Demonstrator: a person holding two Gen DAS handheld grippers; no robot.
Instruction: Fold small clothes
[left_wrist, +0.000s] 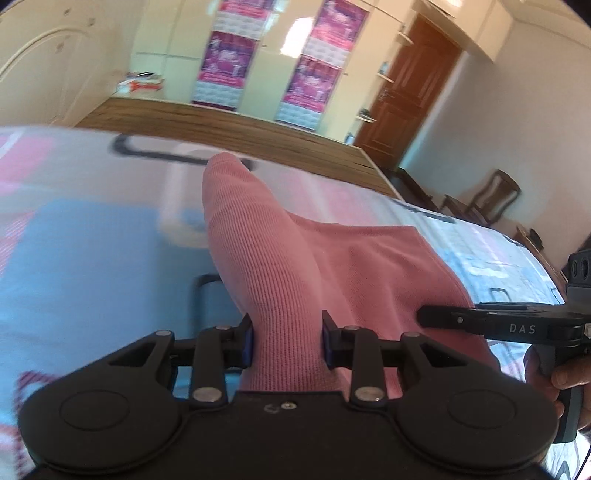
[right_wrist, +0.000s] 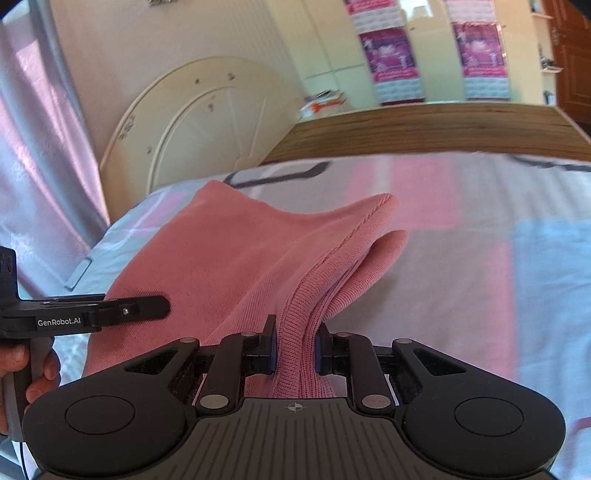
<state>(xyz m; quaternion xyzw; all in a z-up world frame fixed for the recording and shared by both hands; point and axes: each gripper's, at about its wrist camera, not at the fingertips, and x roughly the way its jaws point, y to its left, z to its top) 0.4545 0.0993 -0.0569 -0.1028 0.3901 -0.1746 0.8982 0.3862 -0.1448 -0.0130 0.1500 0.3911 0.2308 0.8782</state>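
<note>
A pink knitted garment (left_wrist: 280, 258) lies partly lifted over the bed. My left gripper (left_wrist: 287, 341) is shut on a bunched fold of it, which rises ahead between the pads. My right gripper (right_wrist: 294, 349) is shut on the garment's ribbed edge (right_wrist: 295, 314); the rest of the pink cloth (right_wrist: 229, 251) spreads to the left on the bed. Each gripper shows in the other's view: the right one (left_wrist: 421, 316) at the garment's right side, the left one (right_wrist: 168, 306) at its left side.
The bed has a sheet (right_wrist: 480, 258) with pink, blue and white blocks. A wooden footboard (right_wrist: 424, 129) runs along its far edge. A cream headboard (right_wrist: 192, 122) and a curtain (right_wrist: 33, 147) stand at left. Wardrobes, a brown door (left_wrist: 406, 96) and a chair (left_wrist: 491, 199) lie beyond.
</note>
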